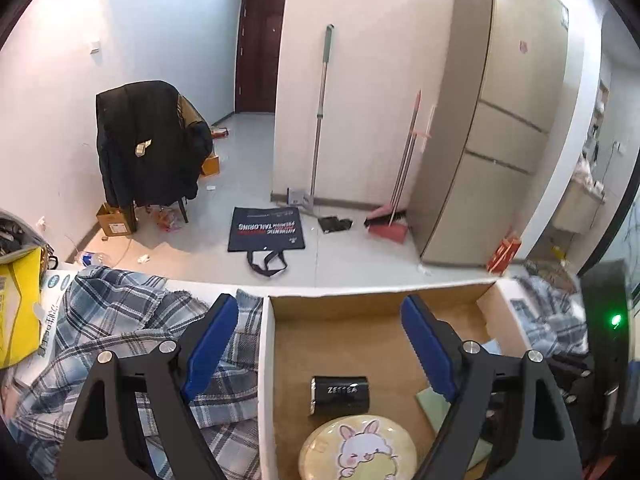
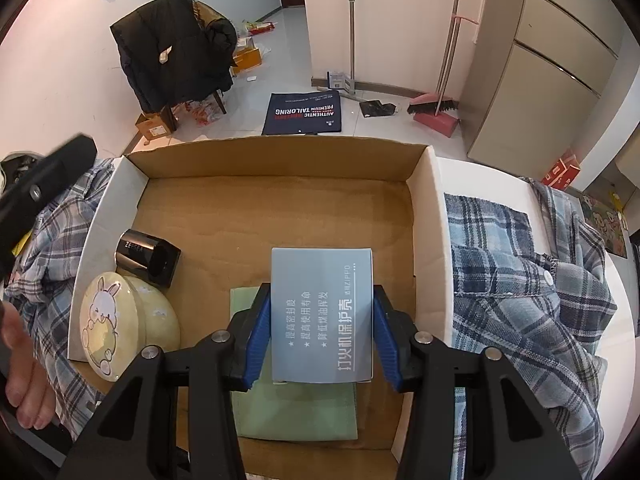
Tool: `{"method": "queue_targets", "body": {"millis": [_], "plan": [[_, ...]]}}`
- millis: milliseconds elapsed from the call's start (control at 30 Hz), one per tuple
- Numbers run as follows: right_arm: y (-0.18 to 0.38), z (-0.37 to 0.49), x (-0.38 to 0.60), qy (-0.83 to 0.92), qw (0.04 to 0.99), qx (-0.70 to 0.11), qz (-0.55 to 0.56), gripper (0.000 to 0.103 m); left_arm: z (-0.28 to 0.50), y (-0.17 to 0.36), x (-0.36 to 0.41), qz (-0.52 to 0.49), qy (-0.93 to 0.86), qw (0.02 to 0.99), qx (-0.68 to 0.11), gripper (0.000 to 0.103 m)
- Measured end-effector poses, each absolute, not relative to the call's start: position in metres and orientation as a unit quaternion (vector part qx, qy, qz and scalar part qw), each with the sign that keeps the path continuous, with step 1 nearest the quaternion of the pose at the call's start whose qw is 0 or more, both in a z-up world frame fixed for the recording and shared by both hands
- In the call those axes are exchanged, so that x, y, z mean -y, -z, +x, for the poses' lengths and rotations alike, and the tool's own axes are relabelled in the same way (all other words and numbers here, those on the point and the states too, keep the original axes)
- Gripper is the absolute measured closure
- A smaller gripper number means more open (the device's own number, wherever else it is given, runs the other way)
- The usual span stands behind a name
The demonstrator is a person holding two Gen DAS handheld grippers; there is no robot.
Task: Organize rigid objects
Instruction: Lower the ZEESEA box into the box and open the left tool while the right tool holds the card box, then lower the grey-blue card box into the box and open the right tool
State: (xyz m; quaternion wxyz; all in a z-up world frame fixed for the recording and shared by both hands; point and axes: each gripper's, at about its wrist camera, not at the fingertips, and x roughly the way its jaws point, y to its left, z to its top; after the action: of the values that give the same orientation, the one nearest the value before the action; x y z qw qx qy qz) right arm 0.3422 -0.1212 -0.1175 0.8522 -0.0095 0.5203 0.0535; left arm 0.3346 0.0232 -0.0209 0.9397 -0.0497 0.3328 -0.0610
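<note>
The right gripper (image 2: pixel 322 334) reaches forward and down into the cardboard box (image 2: pixel 280 160), its jaws clamped on the sides of a grey-blue printed box (image 2: pixel 322 312) held over a green flat pack (image 2: pixel 296 412) on the box floor. The left gripper (image 1: pixel 320 344) hovers over the box's left wall with jaws wide apart and nothing between them. Only the right view shows the held box, a bare hand (image 2: pixel 22 376) at the left edge and the box's whole inside, where a black case (image 2: pixel 146 258) touches a round bunny tin (image 2: pixel 124 324) by the left wall; a plaid cloth (image 2: pixel 520 272) lies on the table around it.
</note>
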Motion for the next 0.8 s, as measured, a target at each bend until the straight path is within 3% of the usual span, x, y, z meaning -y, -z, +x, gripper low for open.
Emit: {"method": "queue_targets", "body": {"millis": [167, 267, 333, 500, 567, 800], "plan": [[0.121, 0.343, 0.12, -0.058, 0.85, -0.524, -0.008, 0.057, 0.326, 0.006, -0.034, -0.066, 0.054, 0.951, -0.298, 0.014], [0.122, 0.344, 0.121, -0.053, 0.85, -0.524, -0.009, 0.036, 0.321, -0.002, -0.034, -0.054, 0.038, 0.959, -0.277, 0.013], [0.115, 0.342, 0.119, -0.049, 0.858, -0.511, -0.011, 0.035, 0.316, -0.01, -0.035, -0.059, 0.04, 0.962, -0.264, 0.013], [0.071, 0.322, 0.118, -0.056, 0.885, -0.462, -0.011, 0.032, 0.286, -0.051, -0.033, -0.06, 0.067, 0.976, -0.197, 0.012], [0.048, 0.309, 0.119, -0.062, 0.898, -0.435, 0.001, 0.026, 0.271, -0.065, -0.031, -0.053, 0.072, 0.981, -0.17, 0.0], [-0.019, 0.254, 0.123, -0.05, 0.933, -0.355, -0.017, 0.021, 0.219, -0.123, -0.034, -0.074, 0.085, 0.986, -0.126, 0.0]]}}
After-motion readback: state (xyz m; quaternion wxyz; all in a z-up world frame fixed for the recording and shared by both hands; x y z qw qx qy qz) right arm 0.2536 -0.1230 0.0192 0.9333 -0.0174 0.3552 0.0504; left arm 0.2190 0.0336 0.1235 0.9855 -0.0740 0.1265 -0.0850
